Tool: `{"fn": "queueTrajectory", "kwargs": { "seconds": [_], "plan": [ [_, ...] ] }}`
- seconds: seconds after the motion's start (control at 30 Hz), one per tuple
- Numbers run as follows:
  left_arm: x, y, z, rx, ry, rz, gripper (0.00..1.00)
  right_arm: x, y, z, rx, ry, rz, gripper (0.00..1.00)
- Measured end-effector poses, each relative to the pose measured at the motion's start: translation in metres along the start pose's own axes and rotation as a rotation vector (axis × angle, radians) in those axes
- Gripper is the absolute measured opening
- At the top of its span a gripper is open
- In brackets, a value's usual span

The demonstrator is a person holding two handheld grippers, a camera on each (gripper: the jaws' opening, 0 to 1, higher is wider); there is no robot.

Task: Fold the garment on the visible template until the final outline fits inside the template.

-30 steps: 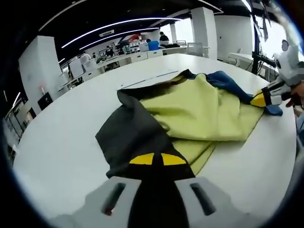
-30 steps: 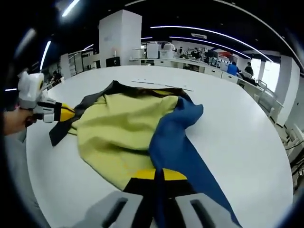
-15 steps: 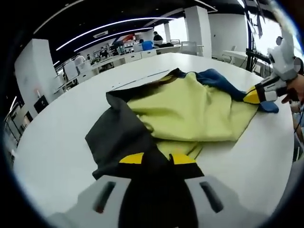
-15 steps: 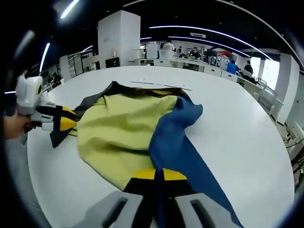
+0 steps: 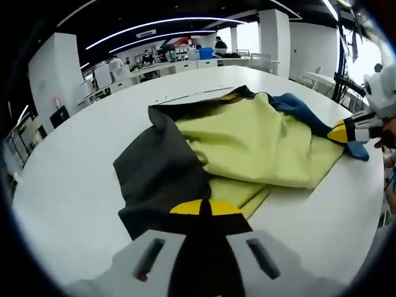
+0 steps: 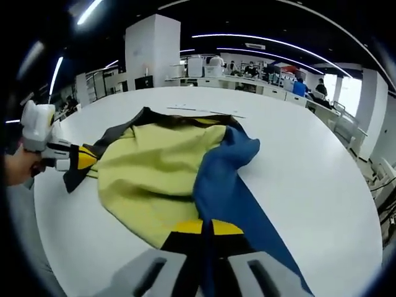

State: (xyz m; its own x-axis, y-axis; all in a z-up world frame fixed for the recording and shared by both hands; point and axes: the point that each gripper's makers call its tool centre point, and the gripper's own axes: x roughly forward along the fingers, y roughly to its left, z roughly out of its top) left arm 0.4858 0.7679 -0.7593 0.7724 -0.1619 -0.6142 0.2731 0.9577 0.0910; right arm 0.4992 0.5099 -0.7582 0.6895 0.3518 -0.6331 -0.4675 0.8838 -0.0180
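Observation:
A garment with a yellow body (image 5: pixel 253 142), a dark grey sleeve (image 5: pixel 161 173) and a blue sleeve (image 5: pixel 297 108) lies crumpled on the round white table (image 5: pixel 68 185). My left gripper (image 5: pixel 206 208) is shut on the end of the dark grey sleeve. At the right edge of this view, my right gripper (image 5: pixel 348 131) pinches the blue sleeve's end. In the right gripper view, my right gripper (image 6: pixel 207 227) is shut on the blue sleeve (image 6: pixel 229 185), beside the yellow body (image 6: pixel 154 173). The left gripper (image 6: pixel 79 159) holds the dark sleeve (image 6: pixel 111 133) at the left. Thin template lines (image 6: pixel 204 112) show on the table behind the garment.
The white table (image 6: pixel 309 161) stretches wide to the right of the garment in the right gripper view. A person's hand (image 6: pixel 15 170) holds the left gripper near the table edge. White pillars (image 6: pixel 151 49) and office desks (image 5: pixel 185 65) stand far behind.
The left gripper's yellow tips stood further apart half a second ago and have come together on the dark sleeve. The garment has hardly shifted; the right gripper keeps its hold.

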Motion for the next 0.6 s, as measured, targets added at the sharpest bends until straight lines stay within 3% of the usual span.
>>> {"fn": "queueTrajectory", "kwargs": {
  "seconds": [0.2,0.37,0.6],
  "plan": [
    [-0.016,0.018,0.015,0.017,-0.032,0.026,0.0,-0.009,-0.014,0.007,0.001,-0.03,-0.017,0.0],
    [-0.028,0.037,0.022,-0.037,-0.055,0.038,0.0,-0.013,-0.032,0.008,-0.018,-0.029,-0.033,0.0],
    [-0.048,0.082,0.032,-0.046,-0.097,0.128,0.0,-0.017,-0.064,0.01,-0.021,-0.018,-0.084,0.0]
  ]
}}
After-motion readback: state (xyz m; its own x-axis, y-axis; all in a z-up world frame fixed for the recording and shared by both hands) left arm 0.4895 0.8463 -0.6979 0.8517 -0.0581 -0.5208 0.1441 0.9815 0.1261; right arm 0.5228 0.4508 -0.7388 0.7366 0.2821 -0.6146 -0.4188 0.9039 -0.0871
